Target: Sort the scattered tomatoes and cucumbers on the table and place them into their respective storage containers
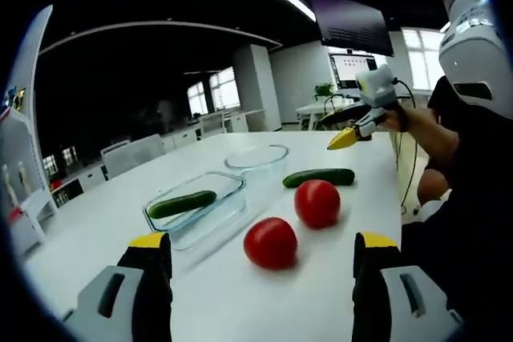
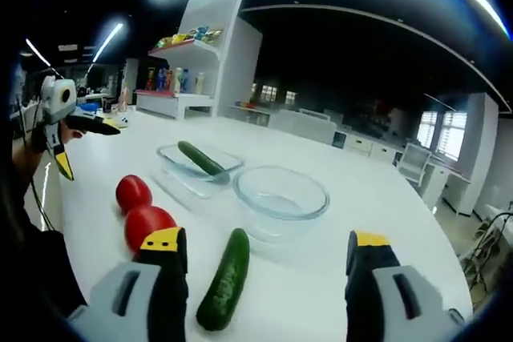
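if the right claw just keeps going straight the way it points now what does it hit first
Most likely the round glass bowl: it sits dead ahead between the jaws of the open right claw. The loose cucumber lies nearer, but left of centre beside the left jaw, so it might get clipped; depth is hard to judge.

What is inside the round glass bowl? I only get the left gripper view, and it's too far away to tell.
Observer: Nothing. The right gripper view looks down into the round bowl, and it is empty.
Operator: Is the other gripper holding anything? I just see a yellow tip.
Observer: No. The right gripper has its jaws wide apart, gripping nothing.
Operator: Where is the loose cucumber from there?
Observer: The loose cucumber lies on the table just inside that gripper's left-hand jaw, in front of the bowl.
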The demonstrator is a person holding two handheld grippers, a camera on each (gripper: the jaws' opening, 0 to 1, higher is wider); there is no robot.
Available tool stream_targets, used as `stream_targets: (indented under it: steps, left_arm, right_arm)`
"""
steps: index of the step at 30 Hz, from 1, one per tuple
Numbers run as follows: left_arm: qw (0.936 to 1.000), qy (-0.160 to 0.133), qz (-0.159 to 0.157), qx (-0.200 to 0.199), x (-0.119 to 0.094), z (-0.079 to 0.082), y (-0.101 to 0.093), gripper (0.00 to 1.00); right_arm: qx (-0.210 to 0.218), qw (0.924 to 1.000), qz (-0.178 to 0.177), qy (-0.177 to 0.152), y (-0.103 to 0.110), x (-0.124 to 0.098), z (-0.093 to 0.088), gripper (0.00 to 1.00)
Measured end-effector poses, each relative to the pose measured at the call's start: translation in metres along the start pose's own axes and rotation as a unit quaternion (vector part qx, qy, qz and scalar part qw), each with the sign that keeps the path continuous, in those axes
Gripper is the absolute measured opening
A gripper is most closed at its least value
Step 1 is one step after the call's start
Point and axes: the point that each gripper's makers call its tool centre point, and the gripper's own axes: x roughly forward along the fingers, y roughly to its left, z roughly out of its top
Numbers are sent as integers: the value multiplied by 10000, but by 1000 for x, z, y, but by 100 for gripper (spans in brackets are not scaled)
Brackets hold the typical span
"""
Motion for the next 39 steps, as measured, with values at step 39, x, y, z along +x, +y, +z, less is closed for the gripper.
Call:
stream_targets:
  steps: [39]
  left_arm:
    - [10000,3,-22,15,0,-2,-8,92]
  right_arm:
    - [16,9933,323,1109,44,42,-67,37]
